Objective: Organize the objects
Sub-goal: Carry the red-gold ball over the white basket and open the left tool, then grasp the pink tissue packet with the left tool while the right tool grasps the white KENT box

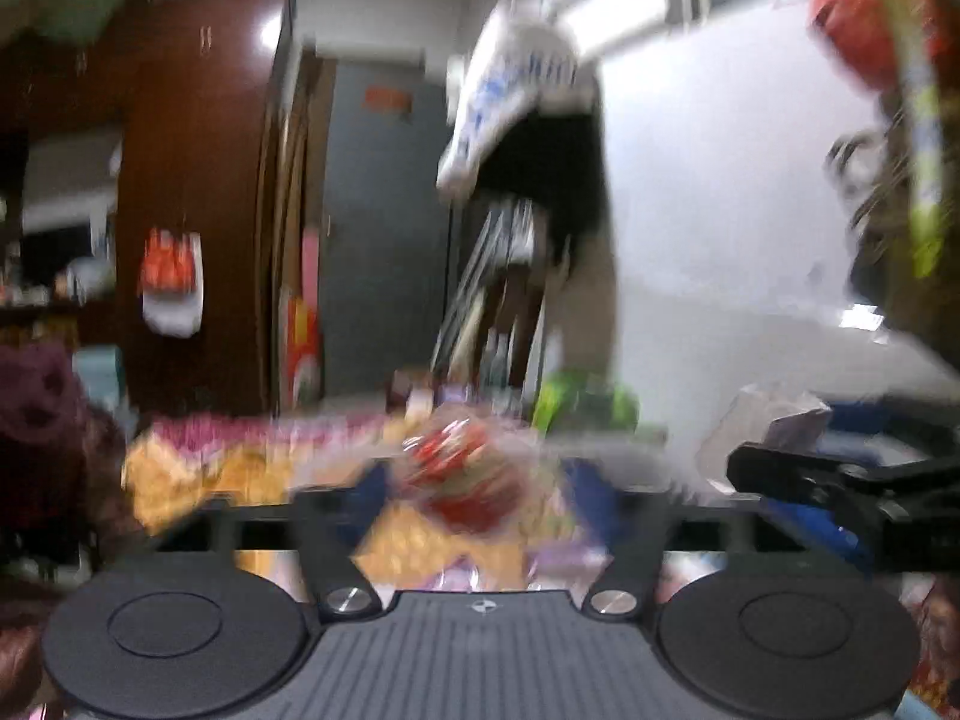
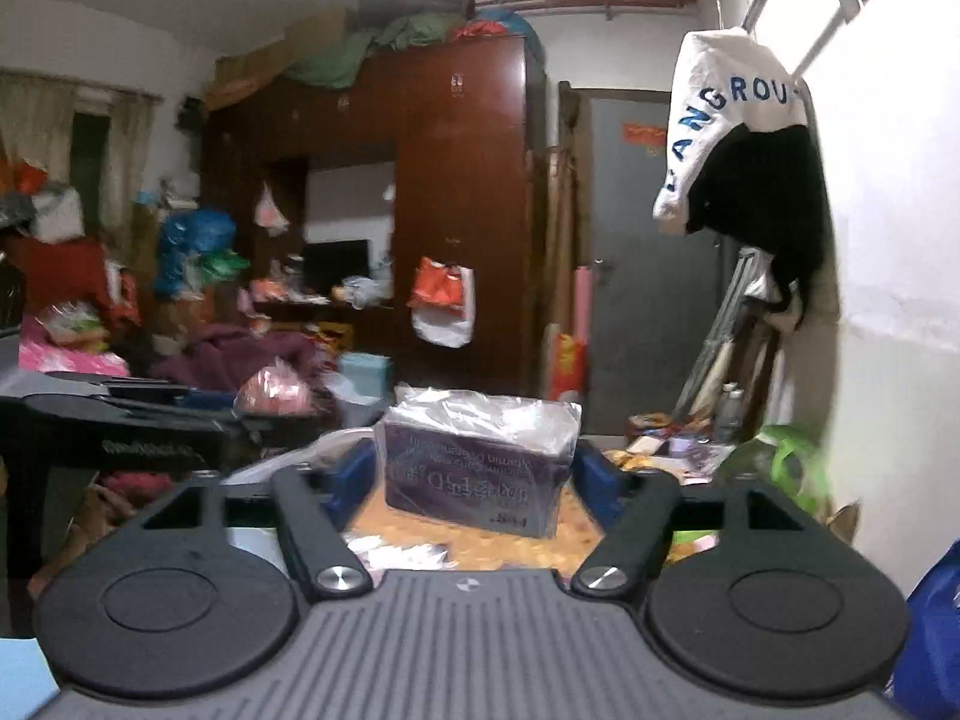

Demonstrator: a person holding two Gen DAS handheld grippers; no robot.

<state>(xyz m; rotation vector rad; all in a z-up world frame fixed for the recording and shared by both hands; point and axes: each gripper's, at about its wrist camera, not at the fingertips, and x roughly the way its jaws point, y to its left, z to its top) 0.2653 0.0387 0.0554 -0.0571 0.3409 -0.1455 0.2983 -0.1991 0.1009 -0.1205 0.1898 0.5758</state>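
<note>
Where a brown wardrobe (image 2: pixel 462 210) backs the cluttered room, the right tongs (image 2: pixel 474 474) stand wide around a purple box (image 2: pixel 480 468), seemingly unpressed; the left tongs (image 1: pixel 474 492) gape, blurred.

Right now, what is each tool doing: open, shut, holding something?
Left tool: open, a blurred red-and-clear packet between its fingers; grip cannot be told.
Right tool: open, a wrapped purple box between its fingers.

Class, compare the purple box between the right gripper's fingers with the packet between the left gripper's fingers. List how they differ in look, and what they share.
The purple box is a sharp-edged block with white print; the packet is a rounded, crumpled bundle, blurred. The box is dark purple; the packet shows red inside clear wrap. Both sit between wide-spread blue fingers and have shiny plastic wrapping.
</note>
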